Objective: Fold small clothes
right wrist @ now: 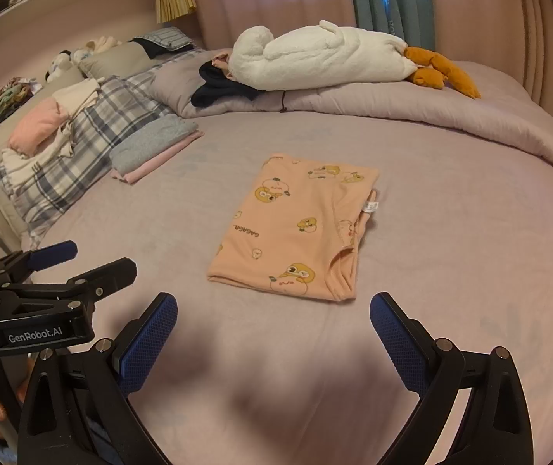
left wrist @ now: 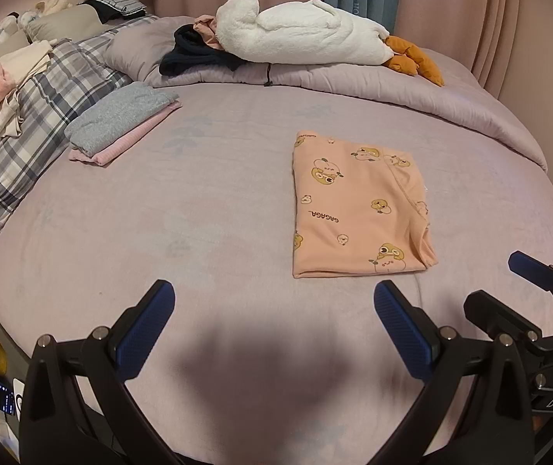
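Observation:
A peach garment printed with cartoon ducks (left wrist: 358, 209) (right wrist: 296, 228) lies folded into a flat rectangle on the lilac bed sheet (left wrist: 199, 213) (right wrist: 451, 232). My left gripper (left wrist: 272, 310) hovers open just short of the garment's near edge and to its left, holding nothing. The right gripper (right wrist: 272, 321) is open too, its blue pads (right wrist: 393, 333) wide apart just in front of the garment. Each gripper also shows at the edge of the other's view: the right gripper (left wrist: 509, 286), the left gripper (right wrist: 86, 259).
A folded grey and pink stack (left wrist: 121, 128) (right wrist: 152, 147) rests at the left beside a plaid pillow (left wrist: 24, 124) with loose clothes on it. A white plush goose (left wrist: 299, 35) (right wrist: 315, 58) and dark clothing (left wrist: 195, 54) lie on the rolled duvet at the back.

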Available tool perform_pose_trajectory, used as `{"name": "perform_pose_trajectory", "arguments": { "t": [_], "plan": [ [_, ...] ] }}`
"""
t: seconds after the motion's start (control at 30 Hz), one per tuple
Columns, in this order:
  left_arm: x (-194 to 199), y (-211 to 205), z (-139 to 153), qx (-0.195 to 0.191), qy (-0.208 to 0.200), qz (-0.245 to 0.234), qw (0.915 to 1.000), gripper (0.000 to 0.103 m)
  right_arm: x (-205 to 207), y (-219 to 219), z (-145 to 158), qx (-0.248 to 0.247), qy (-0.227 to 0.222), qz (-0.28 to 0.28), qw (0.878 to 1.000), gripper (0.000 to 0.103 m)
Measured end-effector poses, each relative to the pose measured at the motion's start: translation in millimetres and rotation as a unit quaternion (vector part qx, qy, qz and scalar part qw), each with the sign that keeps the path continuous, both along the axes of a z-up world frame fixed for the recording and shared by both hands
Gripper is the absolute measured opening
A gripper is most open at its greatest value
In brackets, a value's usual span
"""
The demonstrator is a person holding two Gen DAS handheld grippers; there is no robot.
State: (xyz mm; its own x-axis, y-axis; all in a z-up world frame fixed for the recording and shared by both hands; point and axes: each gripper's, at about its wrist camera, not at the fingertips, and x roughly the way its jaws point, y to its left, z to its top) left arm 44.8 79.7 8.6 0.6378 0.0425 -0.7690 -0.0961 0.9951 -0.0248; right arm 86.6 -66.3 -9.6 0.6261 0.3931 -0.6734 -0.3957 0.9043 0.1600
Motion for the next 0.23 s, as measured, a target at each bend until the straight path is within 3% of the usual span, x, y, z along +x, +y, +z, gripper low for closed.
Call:
{"name": "perform_pose_trajectory", "arguments": {
  "t": [0.23],
  "plan": [
    [2.4, -0.7, -1.3, -0.001, 0.002, 0.002, 1.0000, 0.103, 2.2, 0.9, -1.2, 0.000, 0.002, 0.002, 1.000, 0.099]
  ]
}}
